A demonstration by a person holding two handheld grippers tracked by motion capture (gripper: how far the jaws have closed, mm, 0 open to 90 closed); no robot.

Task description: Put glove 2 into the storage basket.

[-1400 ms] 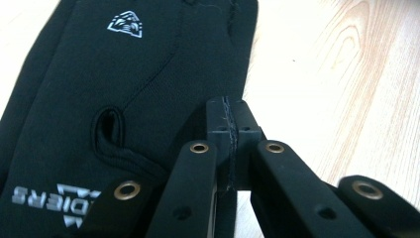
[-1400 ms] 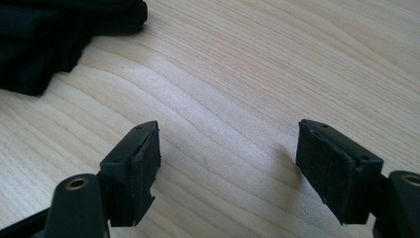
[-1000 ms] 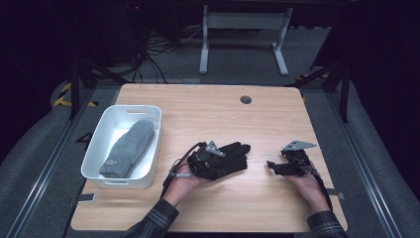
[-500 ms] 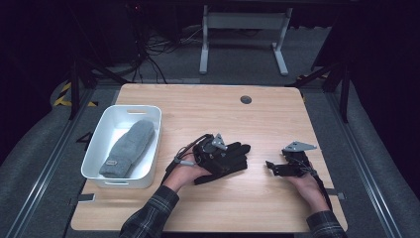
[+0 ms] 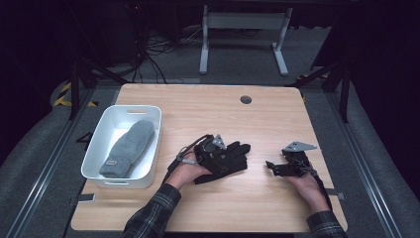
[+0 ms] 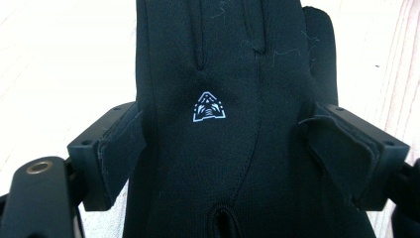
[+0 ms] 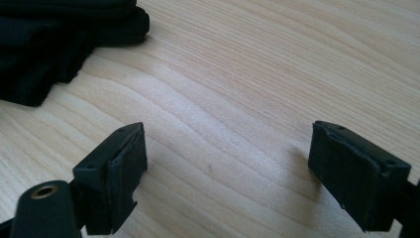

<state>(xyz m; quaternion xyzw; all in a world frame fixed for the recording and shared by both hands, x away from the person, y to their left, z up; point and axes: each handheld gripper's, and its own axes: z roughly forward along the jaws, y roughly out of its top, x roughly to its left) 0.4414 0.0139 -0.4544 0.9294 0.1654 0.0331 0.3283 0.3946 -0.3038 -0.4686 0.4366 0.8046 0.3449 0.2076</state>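
Black glove [image 5: 225,158] lies flat on the wooden table [image 5: 208,109], near the middle and toward the person's edge, fingers pointing away to the right in the high view. In the left gripper view the glove [image 6: 218,124] shows a small pale triangular emblem [image 6: 208,107] on its back.

Left gripper [image 5: 210,148] sits over the glove's cuff end. Its jaws have just been opening and now stand wide, one at each flank of the glove; the pads look just clear of the cloth, though the dark fabric makes that hard to judge.

Right gripper [image 5: 277,167] rests low over bare wood to the right, apart from the glove, jaws spread with nothing between them.

Far left: white bin [image 5: 99,144] holding a grey mitten [image 5: 129,148].
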